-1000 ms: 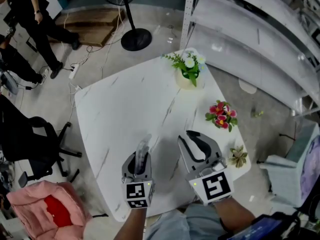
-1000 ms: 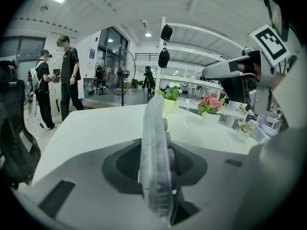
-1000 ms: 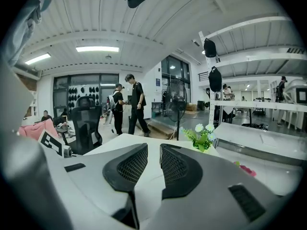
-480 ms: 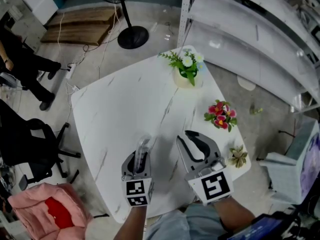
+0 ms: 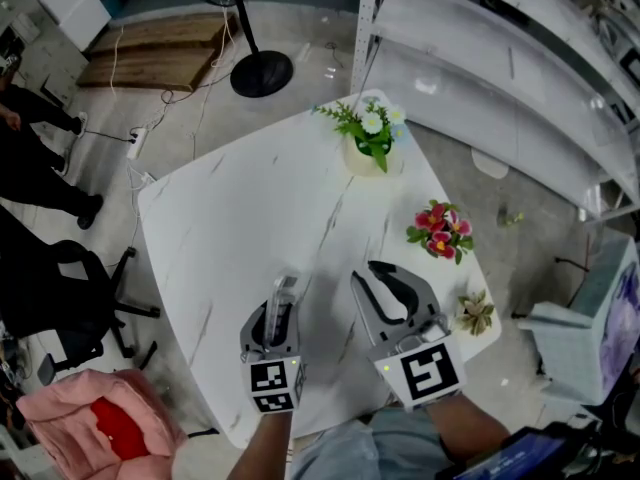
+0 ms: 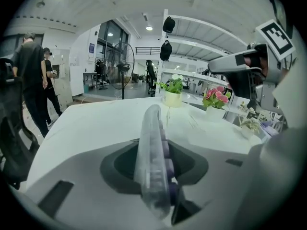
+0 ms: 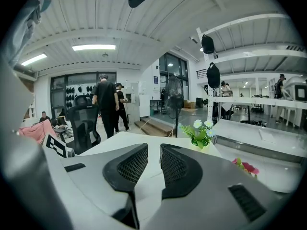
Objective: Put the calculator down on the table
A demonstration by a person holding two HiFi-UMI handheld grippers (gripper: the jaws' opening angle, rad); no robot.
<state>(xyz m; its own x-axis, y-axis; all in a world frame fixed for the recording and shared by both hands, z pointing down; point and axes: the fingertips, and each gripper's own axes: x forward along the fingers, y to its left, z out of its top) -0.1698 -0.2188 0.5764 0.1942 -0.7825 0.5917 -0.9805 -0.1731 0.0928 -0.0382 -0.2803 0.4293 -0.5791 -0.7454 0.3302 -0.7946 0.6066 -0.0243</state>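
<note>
A slim, clear calculator with purple keys (image 6: 152, 152) stands on its edge between the jaws of my left gripper (image 6: 154, 128), just above the white marble table (image 5: 240, 208). In the head view the calculator (image 5: 279, 300) pokes forward out of the left gripper (image 5: 278, 308) near the table's front edge. These jaws are opening slightly, and the calculator is still held upright between the pads. My right gripper (image 5: 385, 286) hovers to its right. The black pads of the right gripper (image 7: 153, 164) stand a narrow gap apart with nothing between them.
A yellow pot of white flowers (image 5: 368, 143) stands at the table's far corner. Pink flowers (image 5: 440, 230) and a small succulent (image 5: 476, 313) line the right edge. An office chair (image 5: 60, 288) and a pink bag (image 5: 90, 418) are at the left, and shelving (image 5: 500, 58) at the right.
Both grippers stay where they were, with the calculator still in the left one. The people at the left have walked further out of the picture.
</note>
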